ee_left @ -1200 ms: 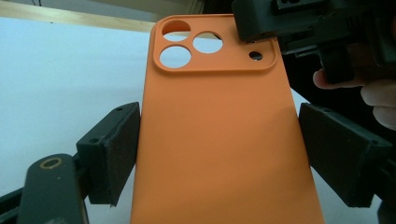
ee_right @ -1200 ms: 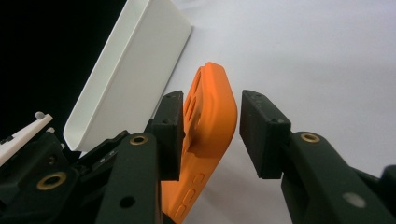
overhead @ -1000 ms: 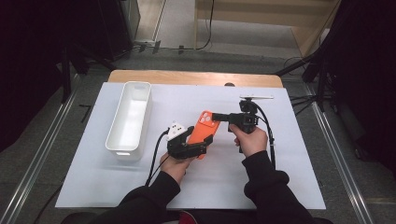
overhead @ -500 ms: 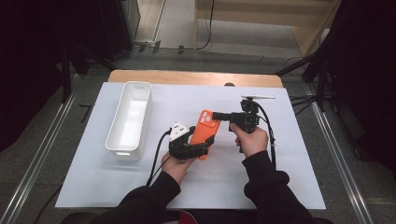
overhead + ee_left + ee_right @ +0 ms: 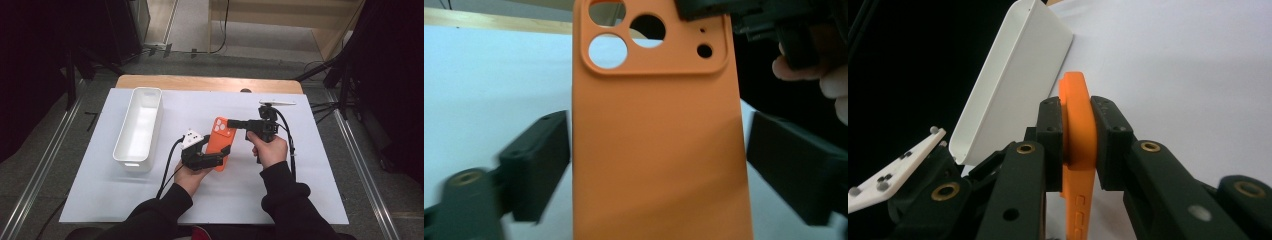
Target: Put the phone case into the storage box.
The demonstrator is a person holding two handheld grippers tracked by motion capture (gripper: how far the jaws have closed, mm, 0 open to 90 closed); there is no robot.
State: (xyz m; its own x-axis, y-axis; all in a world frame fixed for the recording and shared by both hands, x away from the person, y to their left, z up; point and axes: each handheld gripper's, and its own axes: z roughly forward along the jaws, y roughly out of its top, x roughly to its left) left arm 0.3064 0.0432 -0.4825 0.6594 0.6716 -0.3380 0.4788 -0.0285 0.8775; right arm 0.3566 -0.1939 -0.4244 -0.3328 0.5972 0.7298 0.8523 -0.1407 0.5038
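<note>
An orange phone case [image 5: 218,142] is held upright above the white sheet, its camera cut-outs at the top [image 5: 654,140]. My right gripper [image 5: 231,122] comes in from the right and is shut on the case's top edge. In the right gripper view the pads press both faces of the case [image 5: 1077,125], having just closed onto it. My left gripper [image 5: 216,151] reaches up from below. Its jaws have just been opening and stand on either side of the case's long edges [image 5: 659,165], with small gaps.
A long white bin [image 5: 140,127] lies to the left of the hands, and its wall shows in the right gripper view [image 5: 1013,75]. The white sheet [image 5: 310,190] covers the wooden table [image 5: 210,82]. Black cables trail from both grippers toward the person.
</note>
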